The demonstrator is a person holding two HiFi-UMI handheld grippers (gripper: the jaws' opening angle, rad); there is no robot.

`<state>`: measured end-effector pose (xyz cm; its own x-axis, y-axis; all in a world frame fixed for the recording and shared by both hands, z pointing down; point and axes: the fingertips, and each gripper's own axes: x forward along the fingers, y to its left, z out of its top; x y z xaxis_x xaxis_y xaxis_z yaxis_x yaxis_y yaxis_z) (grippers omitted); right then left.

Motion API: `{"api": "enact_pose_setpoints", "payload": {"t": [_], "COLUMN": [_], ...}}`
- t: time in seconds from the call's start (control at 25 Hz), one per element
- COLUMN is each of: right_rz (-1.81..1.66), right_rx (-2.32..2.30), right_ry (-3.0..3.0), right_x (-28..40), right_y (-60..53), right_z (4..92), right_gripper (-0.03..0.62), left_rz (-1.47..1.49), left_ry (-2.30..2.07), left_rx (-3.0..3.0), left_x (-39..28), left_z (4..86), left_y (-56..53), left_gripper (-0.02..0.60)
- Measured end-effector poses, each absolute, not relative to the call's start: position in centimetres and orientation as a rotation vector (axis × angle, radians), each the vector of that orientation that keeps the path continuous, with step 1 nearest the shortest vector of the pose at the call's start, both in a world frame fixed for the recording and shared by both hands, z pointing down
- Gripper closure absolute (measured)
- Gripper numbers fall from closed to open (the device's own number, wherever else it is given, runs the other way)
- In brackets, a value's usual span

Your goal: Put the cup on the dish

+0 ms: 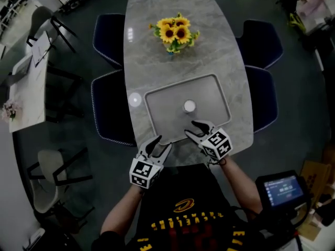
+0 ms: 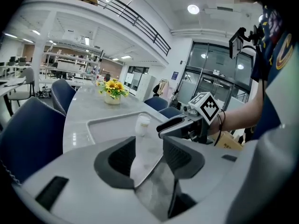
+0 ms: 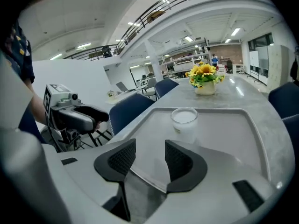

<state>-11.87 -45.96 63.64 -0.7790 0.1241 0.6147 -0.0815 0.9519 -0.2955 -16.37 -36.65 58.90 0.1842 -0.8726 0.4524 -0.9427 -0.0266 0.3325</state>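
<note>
The dish lies on the near half of the table. The cup stands in the middle of the dish. Behind the dish, at the far end of the table, stand the flowers. The left chairs are at one long side of the table and the right chairs at the other. The right gripper is over the dish's near rim, just before the cup and not touching it. The left gripper is left of it, at the dish's near left corner.

Cup upright on dish, flowers beyond on table, my left claw and right claw at near rim, jaws apart
</note>
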Motion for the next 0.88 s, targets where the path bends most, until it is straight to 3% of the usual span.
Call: {"api": "enact_pose_setpoints", "payload": {"t": [0.08, 0.12, 0.16, 0.24, 0.88], "right_rz": [0.47, 0.495, 0.516, 0.54, 0.428], "right_rx": [-0.028, -0.026, -0.024, -0.023, 0.043], "right_ry": [-2.457, -2.474, -2.489, -2.507, -2.587], "right_x": [-12.2, -12.4, -12.5, -12.5, -14.2], "right_y": [-45.5, -45.1, -44.6, -43.4, -37.5], "right_z": [62.9, 62.4, 61.8, 60.6, 52.6], "right_gripper": [0.417, 0.534, 0.578, 0.586, 0.586], "left_rz": [0.131, 0.11, 0.085, 0.032, 0.04], "left_ry": [-1.682, -1.671, -1.663, -1.656, -1.786], "left_rx": [1.896, 1.889, 1.887, 1.888, 1.926], "left_x": [-16.7, -16.7, -16.6, -16.4, -19.2], "left_z": [58.7, 58.5, 58.2, 57.1, 53.6], "left_y": [-36.6, -36.4, -36.0, -35.1, -29.6], "left_gripper": [0.444, 0.489, 0.536, 0.58, 0.58]}}
